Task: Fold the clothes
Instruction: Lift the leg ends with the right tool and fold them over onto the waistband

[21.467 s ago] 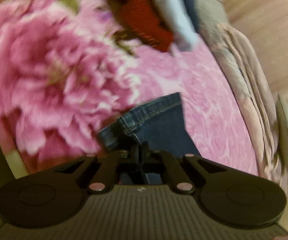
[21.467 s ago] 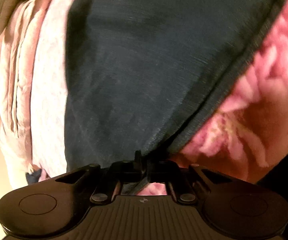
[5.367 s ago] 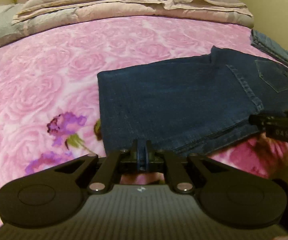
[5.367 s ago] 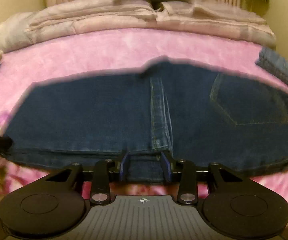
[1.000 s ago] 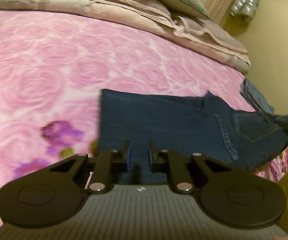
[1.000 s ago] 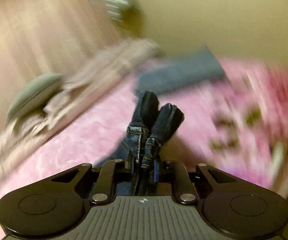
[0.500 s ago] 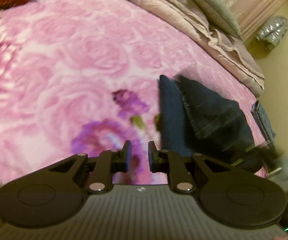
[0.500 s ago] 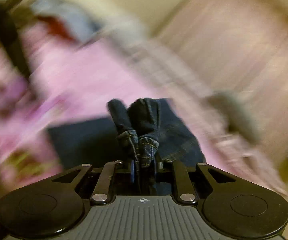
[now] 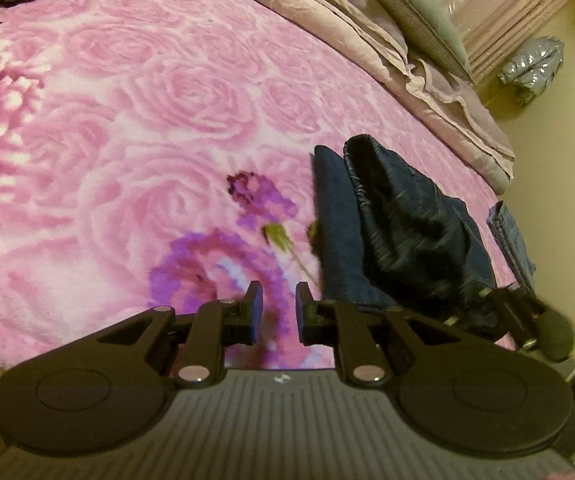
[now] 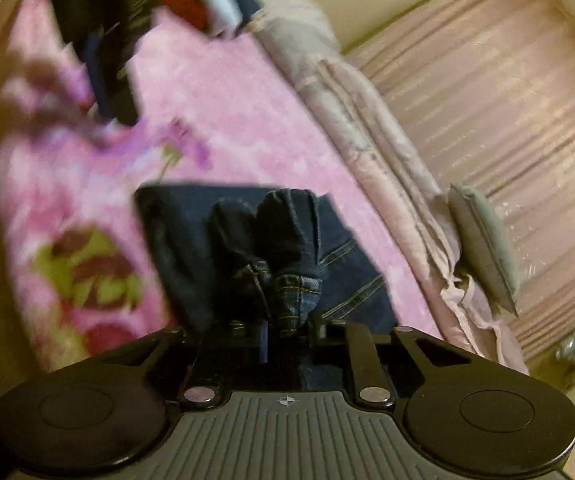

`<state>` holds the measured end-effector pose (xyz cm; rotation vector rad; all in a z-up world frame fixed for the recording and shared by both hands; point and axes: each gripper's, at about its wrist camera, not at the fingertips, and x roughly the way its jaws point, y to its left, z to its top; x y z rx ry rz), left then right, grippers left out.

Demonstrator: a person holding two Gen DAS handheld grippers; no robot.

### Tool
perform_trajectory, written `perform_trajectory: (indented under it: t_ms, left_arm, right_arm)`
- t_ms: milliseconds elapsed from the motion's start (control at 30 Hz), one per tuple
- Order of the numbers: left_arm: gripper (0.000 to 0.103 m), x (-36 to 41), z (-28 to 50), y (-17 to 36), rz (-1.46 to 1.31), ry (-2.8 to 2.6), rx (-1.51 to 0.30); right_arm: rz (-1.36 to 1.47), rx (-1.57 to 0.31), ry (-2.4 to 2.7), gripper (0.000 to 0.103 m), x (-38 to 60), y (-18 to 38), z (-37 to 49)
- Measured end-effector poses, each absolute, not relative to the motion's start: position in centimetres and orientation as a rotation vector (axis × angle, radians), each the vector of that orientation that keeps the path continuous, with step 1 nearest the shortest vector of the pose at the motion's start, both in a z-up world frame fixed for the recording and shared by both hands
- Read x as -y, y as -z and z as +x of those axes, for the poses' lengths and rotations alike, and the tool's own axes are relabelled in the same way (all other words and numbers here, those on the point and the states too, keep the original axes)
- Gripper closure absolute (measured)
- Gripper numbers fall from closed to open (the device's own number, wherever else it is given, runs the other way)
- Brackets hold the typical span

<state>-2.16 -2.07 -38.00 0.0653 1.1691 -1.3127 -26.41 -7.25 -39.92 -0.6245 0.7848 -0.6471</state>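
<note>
- Jeans (image 10: 247, 248) lie on the pink rose-print bed (image 9: 167, 120), just ahead of the right tool (image 10: 287, 326), folded over themselves into a shorter stack.
- Right tool is clamped on the bunched waistband end of the jeans; a second ago that end hung in the air, and now it rests on top of the lower layer.
- Left tool (image 9: 278, 312) has its jaws slightly apart with nothing between them; the jeans sit to its right, and it has drifted off the denim it hovered over a second ago.
- The fold looks laid down; releasing and smoothing probably come next.
- Another folded denim piece (image 9: 509, 240) lies beyond, at the bed's edge.
</note>
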Motion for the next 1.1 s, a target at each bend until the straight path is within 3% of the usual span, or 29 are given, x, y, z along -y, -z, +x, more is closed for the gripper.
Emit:
perform_trajectory:
  t_ms: [167,300,567,633,700,767,800,833,1000,1100]
  left_arm:
    - [0.091,1.7,-1.6,38.3,0.069,1.298,-1.176]
    - [0.091,1.6,-1.7,38.5,0.069,1.297,-1.184]
    - [0.091,1.5,-1.5,38.6,0.07,1.291,-1.184]
    - [0.091,1.5,-1.6,38.5,0.071,1.293,-1.183]
    - [0.091,1.5,-1.7,38.5,0.071,1.294,-1.183]
    - [0.091,1.3,-1.7,38.5,0.064,1.29,-1.193]
    - [0.091,1.3,-1.7,38.5,0.061,1.288,-1.198]
    - [0.09,1.3,-1.8,38.4,0.054,1.288,-1.202]
    - [0.086,1.3,-2.7,37.1,0.029,1.334,-1.191]
    - [0.082,1.6,-3.6,36.0,-0.004,1.388,-1.186]
  right_arm:
    - [-0.612,-0.665,0.634,0.09,6.4,37.8,-26.0]
    - [-0.663,-0.804,0.559,0.089,5.5,41.3,-24.9]
    - [-0.653,-0.805,0.586,0.088,5.8,40.9,-24.3]
    - [-0.683,-0.847,0.574,0.072,5.3,41.9,-24.6]
    - [-0.723,-0.851,0.592,0.065,4.9,42.1,-24.4]
    - [-0.691,-0.833,0.619,0.044,5.4,41.1,-24.8]
    - [-0.67,-0.823,0.634,0.024,5.6,40.6,-25.0]
    - [-0.646,-0.813,0.637,0.012,5.9,39.9,-25.5]
    - [-0.389,-0.795,0.717,0.013,6.6,37.2,-30.4]
    - [-0.01,-0.693,0.826,0.013,9.0,35.0,-34.7]
